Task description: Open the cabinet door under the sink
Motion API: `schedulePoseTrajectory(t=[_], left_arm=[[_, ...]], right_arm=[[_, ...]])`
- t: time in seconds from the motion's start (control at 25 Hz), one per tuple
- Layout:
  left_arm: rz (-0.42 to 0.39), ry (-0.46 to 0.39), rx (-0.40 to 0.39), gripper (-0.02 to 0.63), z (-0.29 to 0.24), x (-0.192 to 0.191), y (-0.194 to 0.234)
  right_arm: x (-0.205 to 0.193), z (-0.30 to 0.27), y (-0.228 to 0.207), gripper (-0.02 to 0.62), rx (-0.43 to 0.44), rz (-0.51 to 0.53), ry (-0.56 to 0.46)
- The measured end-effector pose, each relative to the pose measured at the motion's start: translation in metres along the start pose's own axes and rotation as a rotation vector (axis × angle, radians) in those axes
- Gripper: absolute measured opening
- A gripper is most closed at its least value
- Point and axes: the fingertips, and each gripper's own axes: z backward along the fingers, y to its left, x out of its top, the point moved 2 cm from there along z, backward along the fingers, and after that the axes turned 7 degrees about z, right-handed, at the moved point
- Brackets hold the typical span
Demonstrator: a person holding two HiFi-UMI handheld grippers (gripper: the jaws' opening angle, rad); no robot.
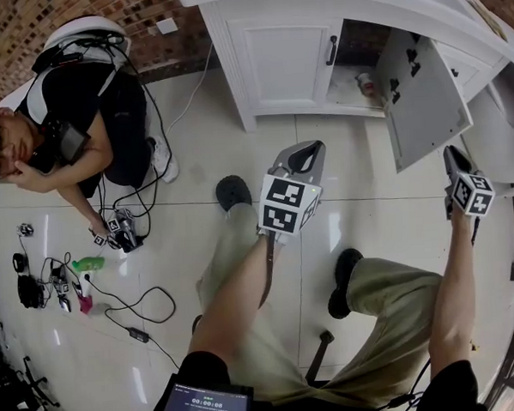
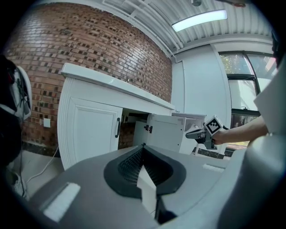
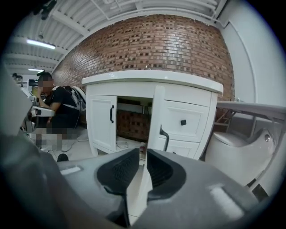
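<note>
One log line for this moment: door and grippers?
cabinet door: swung open | left gripper: shut, empty | right gripper: open, nothing gripped

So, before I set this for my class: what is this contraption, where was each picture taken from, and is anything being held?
There is no robot here: a person holds a hand-held claw in each hand. The top-down picture comes from a camera on their head. The other two come from cameras riding on each claw. The left claw is closed and empty. The right claw is slightly open and also empty. Ahead stands a white sink cabinet. Its open door already hangs wide, while the closed door beside it stays flush. On the tiled floor, another person sits near some cables.
</note>
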Motion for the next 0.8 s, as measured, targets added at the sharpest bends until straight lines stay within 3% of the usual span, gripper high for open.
schedulePoseTrajectory(t=[0.12, 0.44, 0.56, 0.68, 0.8], left_arm=[[0.045, -0.002, 0.012, 0.017, 0.014, -0.006, 0.001], [0.139, -0.025, 0.010, 0.017, 0.065, -0.037, -0.015], [0.050, 0.032, -0.015, 0.017, 0.094, -0.075, -0.024], [-0.047, 0.141, -0.009, 0.017, 0.134, -0.125, -0.029], [-0.096, 0.182, -0.015, 0.017, 0.152, -0.125, -0.035]], right_arm=[[0.016, 0.013, 0.020, -0.006, 0.008, -0.005, -0.032], [0.076, 0.052, 0.128, -0.008, 0.158, 0.108, -0.177], [0.091, 0.078, 0.191, -0.008, 0.261, 0.137, -0.262], [0.080, 0.105, 0.249, -0.008, 0.387, 0.161, -0.257], [0.076, 0.141, 0.268, -0.008, 0.416, 0.145, -0.270]])
